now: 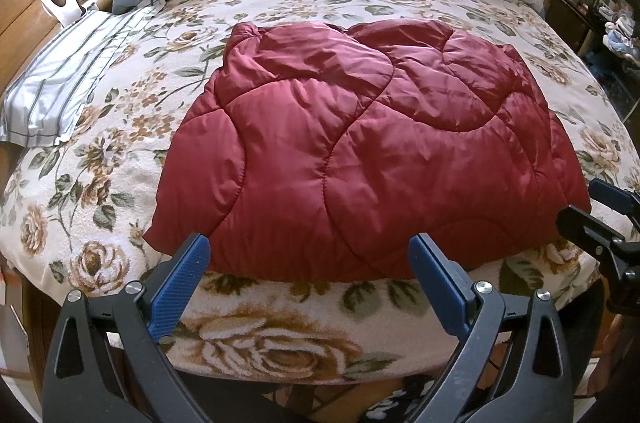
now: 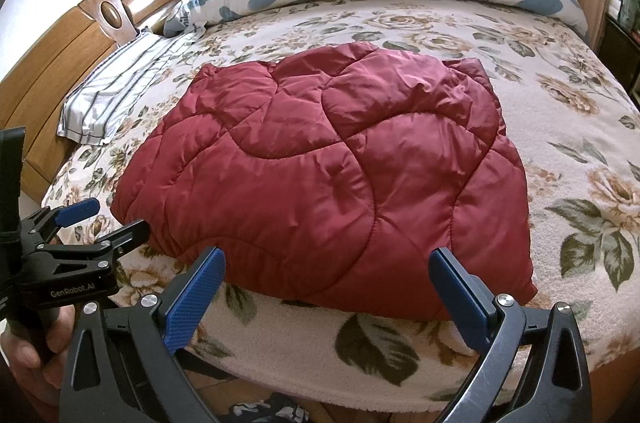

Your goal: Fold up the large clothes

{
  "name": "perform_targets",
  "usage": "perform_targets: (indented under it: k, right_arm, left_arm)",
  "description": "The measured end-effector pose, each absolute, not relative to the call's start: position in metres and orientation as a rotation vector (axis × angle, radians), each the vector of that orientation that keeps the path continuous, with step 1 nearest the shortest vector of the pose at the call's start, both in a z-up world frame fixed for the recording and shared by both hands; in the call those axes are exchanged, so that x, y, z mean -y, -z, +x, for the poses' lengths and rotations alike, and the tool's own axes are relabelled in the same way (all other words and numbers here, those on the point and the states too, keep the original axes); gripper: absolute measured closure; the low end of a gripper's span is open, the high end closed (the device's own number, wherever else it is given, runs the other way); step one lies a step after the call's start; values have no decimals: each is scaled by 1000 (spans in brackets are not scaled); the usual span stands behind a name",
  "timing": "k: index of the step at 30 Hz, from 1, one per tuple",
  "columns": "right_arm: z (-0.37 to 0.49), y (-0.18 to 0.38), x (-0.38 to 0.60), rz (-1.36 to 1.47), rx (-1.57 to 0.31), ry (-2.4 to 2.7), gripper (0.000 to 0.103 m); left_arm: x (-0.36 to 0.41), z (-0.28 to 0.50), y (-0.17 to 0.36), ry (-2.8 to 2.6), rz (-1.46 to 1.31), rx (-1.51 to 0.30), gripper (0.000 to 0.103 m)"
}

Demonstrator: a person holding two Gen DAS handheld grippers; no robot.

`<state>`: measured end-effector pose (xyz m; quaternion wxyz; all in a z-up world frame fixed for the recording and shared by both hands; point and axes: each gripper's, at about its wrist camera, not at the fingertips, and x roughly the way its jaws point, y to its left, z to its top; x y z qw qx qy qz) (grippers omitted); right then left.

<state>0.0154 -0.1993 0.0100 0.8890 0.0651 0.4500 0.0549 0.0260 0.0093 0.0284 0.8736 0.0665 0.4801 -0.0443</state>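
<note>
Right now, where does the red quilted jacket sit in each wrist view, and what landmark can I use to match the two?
Left wrist view: red quilted jacket fills the centre, lying on the floral blanket, just beyond the open left gripper.
Right wrist view: the jacket lies centre, beyond the open right gripper.
Shared landmark: the striped pillow, left of the jacket in both.
</note>
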Motion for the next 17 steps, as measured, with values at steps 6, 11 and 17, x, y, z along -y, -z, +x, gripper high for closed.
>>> perform_targets:
  k: [6, 11, 17]
  right_arm:
    - [18, -7, 204, 141, -940, -112, 1]
    - [19, -6, 208, 147, -940, -108, 1]
    - [21, -4, 212, 152, -943, -110, 1]
  left_arm:
    - [-9, 29, -29, 89, 136, -1004, 3]
    - [-11, 37, -29, 86, 133, -1001, 3]
    - [-13, 42, -27, 94, 116, -1007, 3]
